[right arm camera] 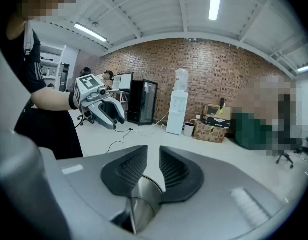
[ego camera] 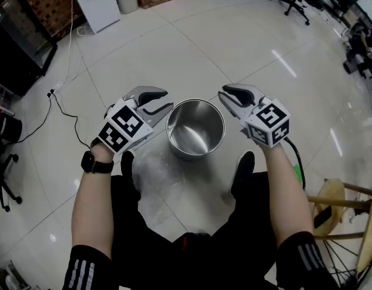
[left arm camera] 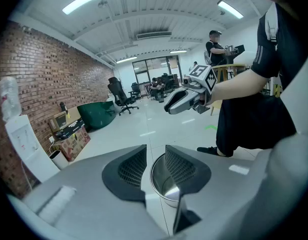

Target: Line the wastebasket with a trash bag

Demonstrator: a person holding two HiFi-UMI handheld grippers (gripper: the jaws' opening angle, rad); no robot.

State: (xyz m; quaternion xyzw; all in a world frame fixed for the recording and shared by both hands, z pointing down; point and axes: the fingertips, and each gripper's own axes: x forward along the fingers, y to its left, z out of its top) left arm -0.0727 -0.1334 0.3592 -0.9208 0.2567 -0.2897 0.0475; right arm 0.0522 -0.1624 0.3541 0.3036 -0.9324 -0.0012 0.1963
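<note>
Wastebasket [ego camera: 195,128], head view: a bare, shiny steel pail stands unlined on the floor [ego camera: 246,47], with the left tool [ego camera: 159,101] at its 9 o'clock and the right tool [ego camera: 224,98] at 3. What I take for the trash bag [ego camera: 154,177], a filmy clear sheet, lies at 6 o'clock by the feet.

Left gripper view: jaws slightly apart, nothing between them.

Right gripper view: likewise parted and empty.

The film looks light, limp and slippery, so I'd pinch one edge of its mouth.

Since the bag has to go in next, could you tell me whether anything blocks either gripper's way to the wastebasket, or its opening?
Nothing visible does. The wastebasket stands empty on the floor, its mouth uncovered. The left gripper and right gripper hover at either side of its rim, jaws apart and empty, with only air between.
</note>
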